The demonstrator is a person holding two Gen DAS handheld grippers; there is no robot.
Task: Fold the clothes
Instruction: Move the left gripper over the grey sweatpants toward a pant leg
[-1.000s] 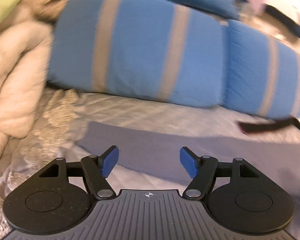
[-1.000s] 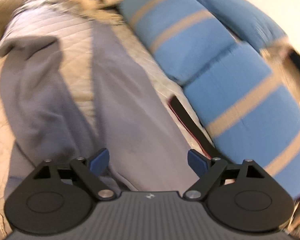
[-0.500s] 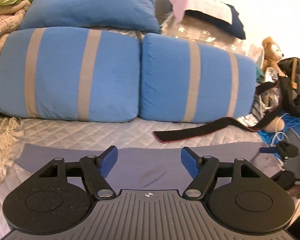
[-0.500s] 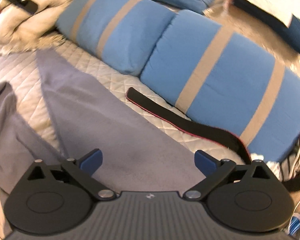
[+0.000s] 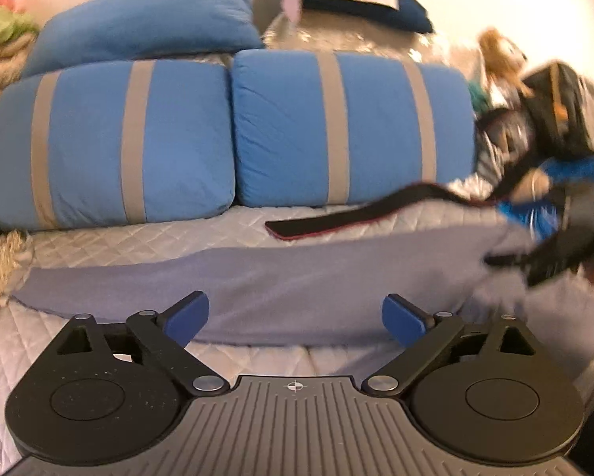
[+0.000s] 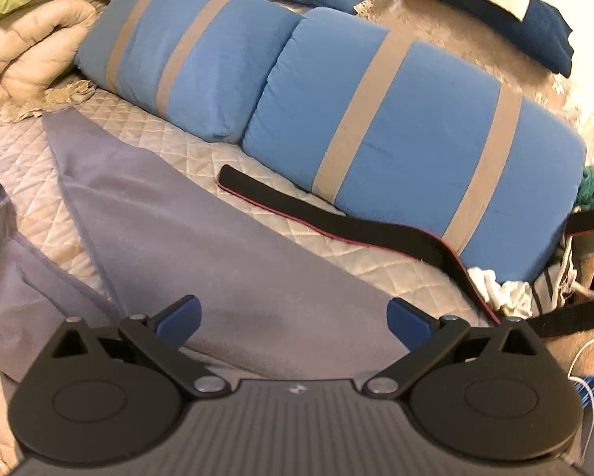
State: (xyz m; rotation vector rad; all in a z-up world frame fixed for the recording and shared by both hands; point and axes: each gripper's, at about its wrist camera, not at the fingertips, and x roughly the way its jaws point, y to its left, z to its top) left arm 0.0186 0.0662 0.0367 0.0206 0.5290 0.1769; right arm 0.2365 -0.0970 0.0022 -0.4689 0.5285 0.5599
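I am holding my left tool [image 5: 295, 317] with its blue pads spread wide and gripping nothing, low over the bed [image 5: 110, 238]. Just ahead of its pads the lavender-grey garment [image 5: 257, 285] is lying flat on the quilt, stretching from far off to the tool's left to well past its right. My right tool [image 6: 293, 319] is likewise gaping wide and carrying nothing. The same garment [image 6: 202, 246] is running under and ahead of it, with a second, rumpled part of the cloth [image 6: 15, 277] lying off to its left. Beyond the garment, ahead of both tools, a black strap [image 6: 317, 218] is lying on the quilt in front of two blue striped pillows [image 6: 396, 127].

The cloth is spread out long with one part bunched, which would fit either a garment laid out for folding or one between folds, so I am not judging which. To fold it well, I am thinking of each tool taking an edge at matching points, pinching only one layer and keeping the pads level with the quilt. Lifting evenly should stop the cloth from twisting, and the strap beyond should stay out of the grip.
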